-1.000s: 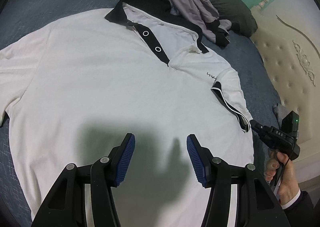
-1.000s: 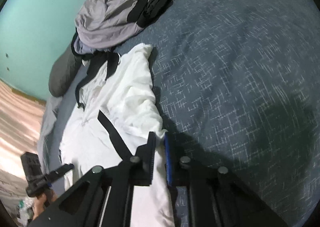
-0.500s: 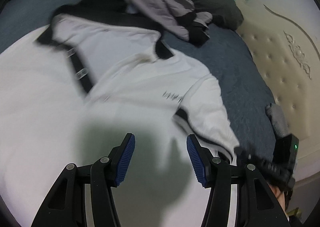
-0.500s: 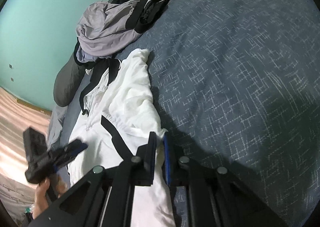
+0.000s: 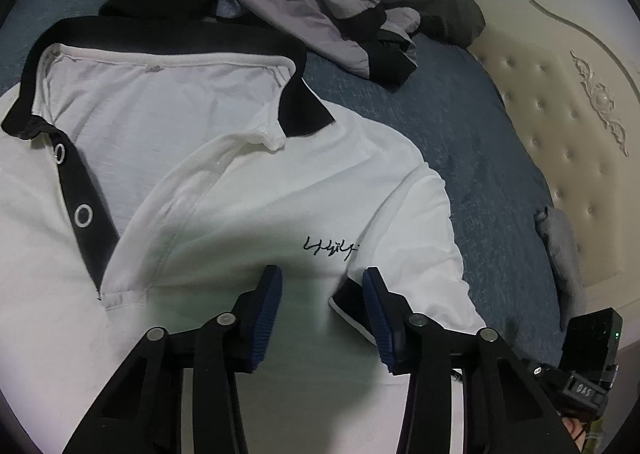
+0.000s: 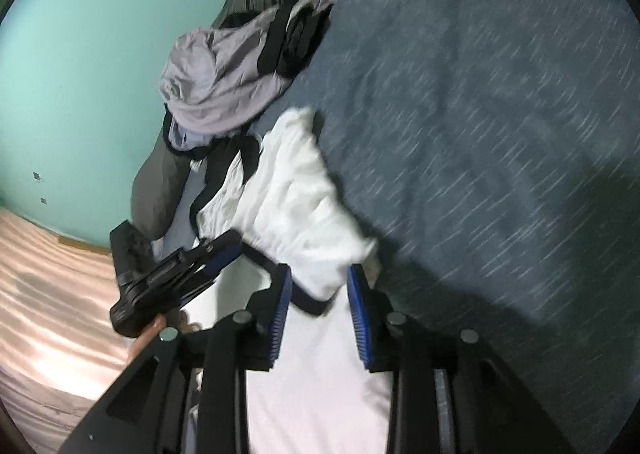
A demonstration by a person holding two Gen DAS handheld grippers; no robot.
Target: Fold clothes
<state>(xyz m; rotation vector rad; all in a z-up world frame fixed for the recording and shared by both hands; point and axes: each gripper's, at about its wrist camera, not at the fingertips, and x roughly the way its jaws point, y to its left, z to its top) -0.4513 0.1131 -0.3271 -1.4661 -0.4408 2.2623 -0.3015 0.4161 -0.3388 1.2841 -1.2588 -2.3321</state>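
While left tongs [image 5: 322, 308] close over shirt [image 5: 248, 189] chest on bed [image 5: 460, 141], nothing pinched, sleeve [image 6: 304, 213] sits between right tongs [image 6: 318, 304], opening, pads apparently clear. Sleeve runs away from right tongs; right nearer.

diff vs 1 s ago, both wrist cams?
The right claw, clamped shut on the white polo shirt a second ago, is opening; the black-trimmed sleeve lies loose between its pads. The left claw travelled across the shirt to the chest script and sleeve cuff, and is closing. The grey clothes pile stayed put.
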